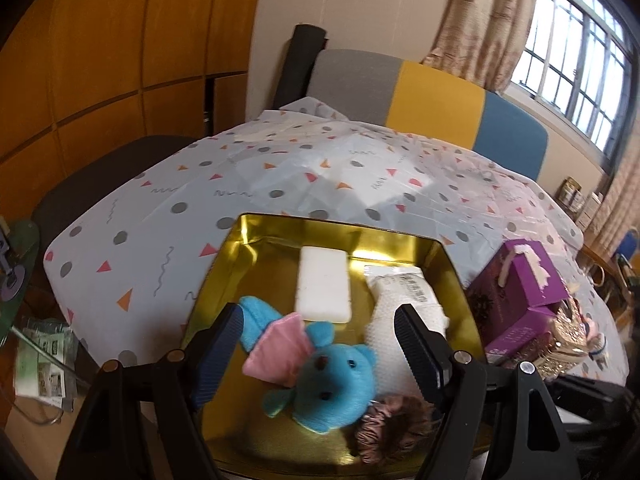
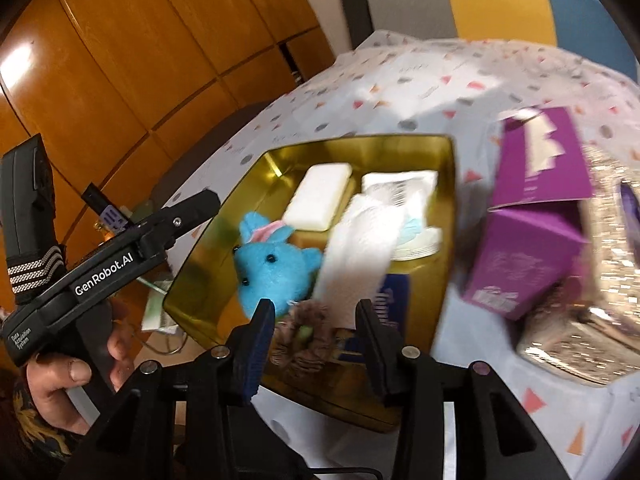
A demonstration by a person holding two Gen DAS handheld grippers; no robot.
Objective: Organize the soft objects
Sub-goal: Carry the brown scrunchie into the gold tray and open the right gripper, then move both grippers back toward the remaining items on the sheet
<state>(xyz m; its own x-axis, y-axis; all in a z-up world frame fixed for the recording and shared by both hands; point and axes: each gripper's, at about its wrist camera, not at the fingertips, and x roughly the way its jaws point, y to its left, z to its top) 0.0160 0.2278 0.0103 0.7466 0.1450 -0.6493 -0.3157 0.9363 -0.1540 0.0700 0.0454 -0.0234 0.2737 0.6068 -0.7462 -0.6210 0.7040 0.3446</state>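
Tray: on the tabletop, near its front edge.
Plush toy: in the tray's front left part.
Scrunchie: in the tray, at its front edge, right of the toy.
Pad: in the tray, behind the toy.
Cloth: in the tray's right part.
Box: on the tabletop, right of the tray.

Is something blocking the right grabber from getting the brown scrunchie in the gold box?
Nothing visible blocks it. The brown scrunchie lies just beyond the open right gripper, beside the blue plush in the gold tin.
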